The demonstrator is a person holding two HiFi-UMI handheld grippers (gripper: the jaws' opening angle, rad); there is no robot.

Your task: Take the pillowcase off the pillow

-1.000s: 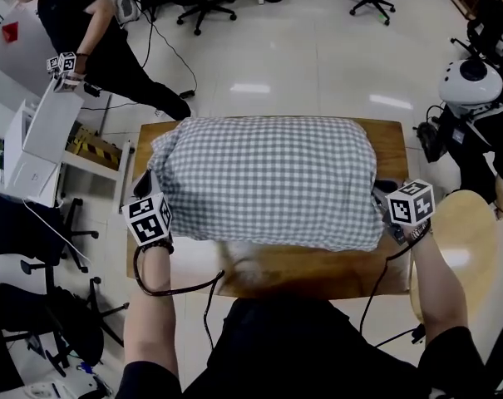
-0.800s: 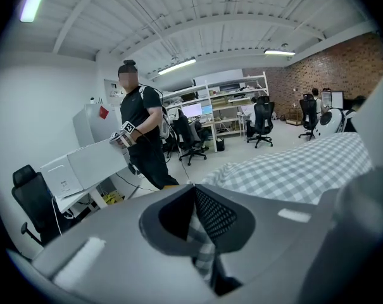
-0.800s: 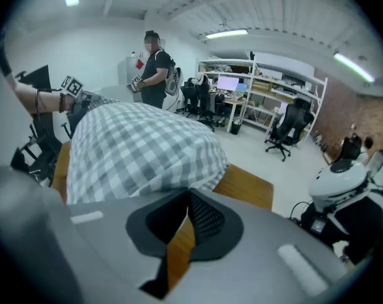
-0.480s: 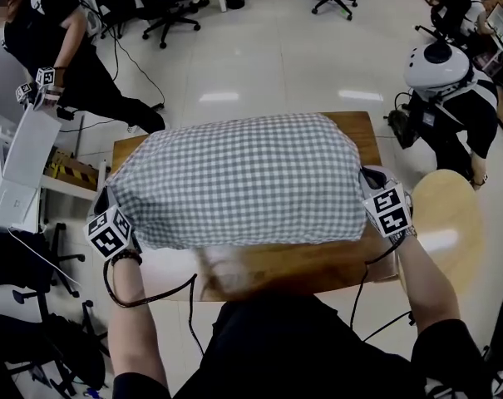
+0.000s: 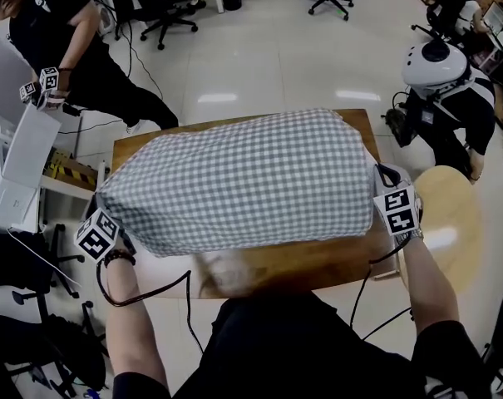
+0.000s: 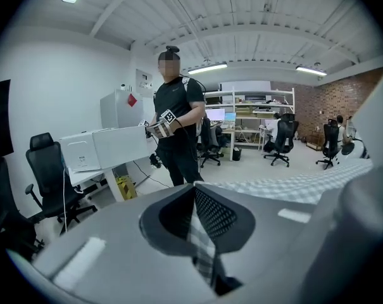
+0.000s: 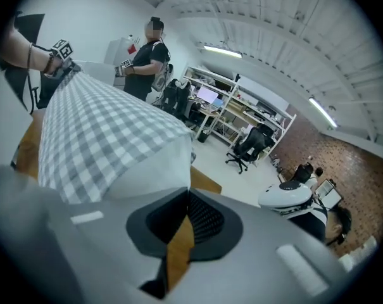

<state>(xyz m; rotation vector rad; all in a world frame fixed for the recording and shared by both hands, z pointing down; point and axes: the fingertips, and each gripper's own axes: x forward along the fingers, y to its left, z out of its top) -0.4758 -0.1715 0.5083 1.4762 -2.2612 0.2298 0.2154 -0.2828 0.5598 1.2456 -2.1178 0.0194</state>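
Note:
The pillow in its grey-and-white checked pillowcase (image 5: 243, 177) hangs over the wooden table (image 5: 301, 260), held at both ends. My left gripper (image 5: 110, 214) is at the case's lower left corner. In the left gripper view, that gripper (image 6: 194, 189) is shut with a strip of checked cloth (image 6: 202, 249) pinched between its jaws. My right gripper (image 5: 378, 174) is at the pillow's right end. In the right gripper view, that gripper (image 7: 188, 192) is shut where the white pillow (image 7: 153, 170) emerges from the checked case (image 7: 96, 125).
A person (image 5: 68, 32) with grippers stands at the far left by a white desk (image 5: 27, 156). Office chairs (image 5: 35, 239) crowd the left side. Another person in a white helmet (image 5: 438, 65) is at the right, behind a round wooden stool (image 5: 451, 214). Cables hang from both grippers.
The left gripper has pulled the case's corner further left and a little down, stretching the checked cloth that way. The right gripper has stayed at the pillow's right end.

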